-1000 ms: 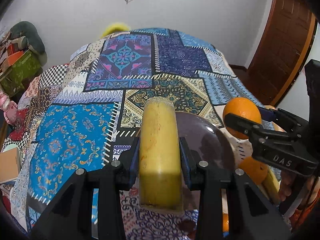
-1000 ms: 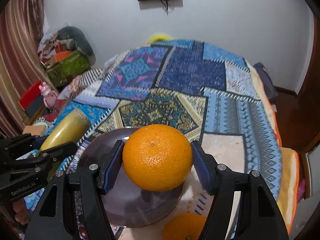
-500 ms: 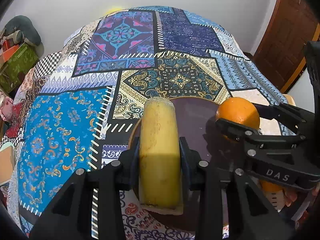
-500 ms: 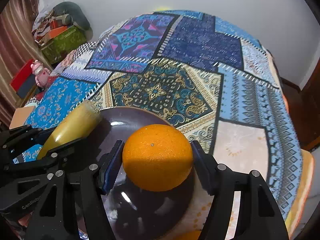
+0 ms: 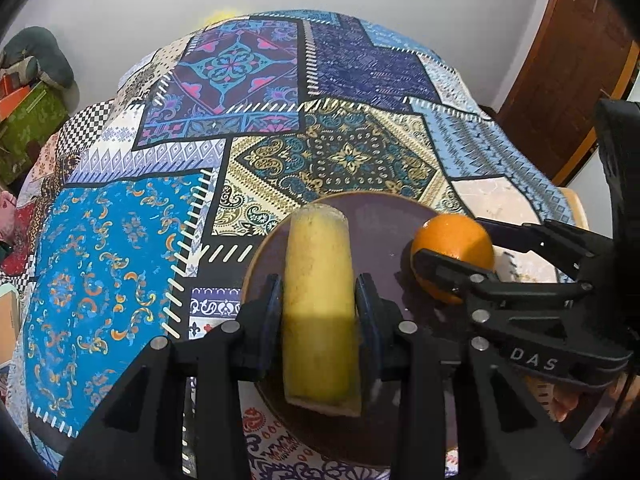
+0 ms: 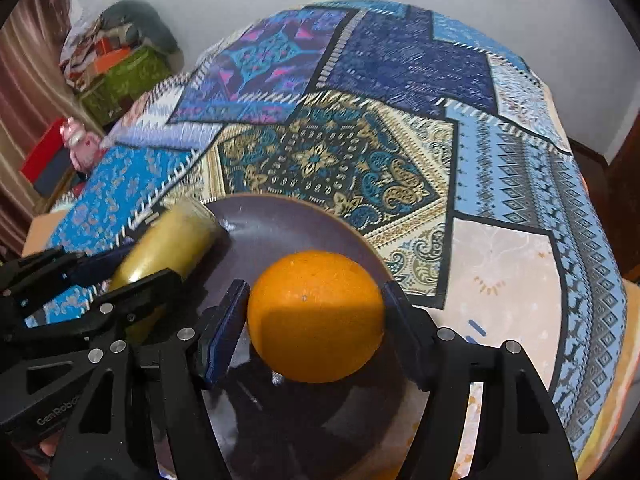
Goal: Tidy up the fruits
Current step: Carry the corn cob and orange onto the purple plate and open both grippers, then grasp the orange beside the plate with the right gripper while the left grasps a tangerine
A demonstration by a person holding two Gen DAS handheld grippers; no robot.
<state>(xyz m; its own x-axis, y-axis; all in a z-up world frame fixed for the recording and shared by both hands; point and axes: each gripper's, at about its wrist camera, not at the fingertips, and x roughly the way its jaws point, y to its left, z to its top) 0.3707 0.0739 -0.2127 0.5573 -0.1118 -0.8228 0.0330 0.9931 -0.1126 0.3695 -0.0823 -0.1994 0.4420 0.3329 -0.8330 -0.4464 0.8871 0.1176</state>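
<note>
A yellow banana piece with a cut end is clamped between the pads of my left gripper. It lies over the left part of a dark purple plate. My right gripper is shut on an orange, low over the same plate on its right side. In the left wrist view the orange shows to the right of the banana, between the other gripper's black fingers. In the right wrist view the banana and my left gripper are at the left.
The plate lies on a patchwork cloth in blue, purple and gold. Bags and boxes are piled at the far left by the wall. A brown wooden door stands at the right.
Both grippers have come down toward the plate with their fruit. The plate now fills more of both views. Neither grip has changed.
</note>
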